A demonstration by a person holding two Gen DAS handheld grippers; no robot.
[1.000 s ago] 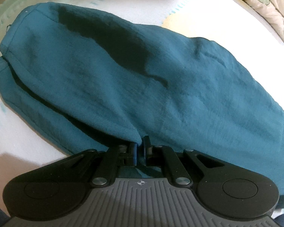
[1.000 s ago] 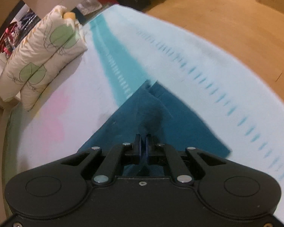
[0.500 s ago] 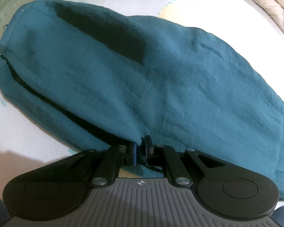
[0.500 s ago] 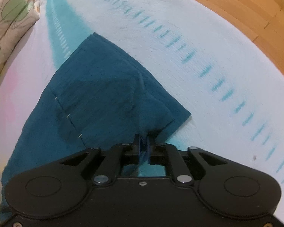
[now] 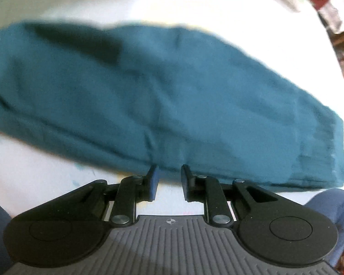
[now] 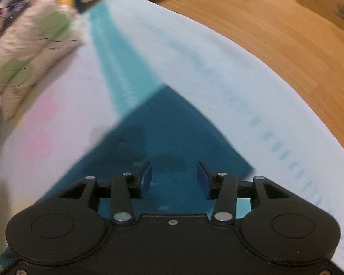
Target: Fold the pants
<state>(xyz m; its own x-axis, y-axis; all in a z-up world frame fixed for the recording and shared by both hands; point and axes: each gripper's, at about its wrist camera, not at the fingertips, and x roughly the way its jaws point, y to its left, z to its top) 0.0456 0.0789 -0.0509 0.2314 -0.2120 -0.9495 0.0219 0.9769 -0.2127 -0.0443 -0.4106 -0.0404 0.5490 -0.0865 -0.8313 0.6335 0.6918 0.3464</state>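
Observation:
The teal pants (image 5: 160, 96) lie folded in a long flat band on the white bed sheet (image 5: 45, 169). My left gripper (image 5: 169, 178) is open and empty, its tips just at the near edge of the fabric. In the right wrist view the pants (image 6: 167, 133) lie flat with a corner pointing away. My right gripper (image 6: 174, 178) is open and empty, just above the cloth. Both views are blurred by motion.
Leaf-print pillows (image 6: 27, 52) lie at the far left of the bed. A turquoise stripe (image 6: 117, 64) runs along the sheet. Wooden floor (image 6: 286, 34) lies past the bed's right edge. My knees in blue cloth (image 5: 330, 208) show beside the left gripper.
Both grippers have opened and let go of the pants. The fabric now lies flat on the bed, and both grippers have drawn back a little.

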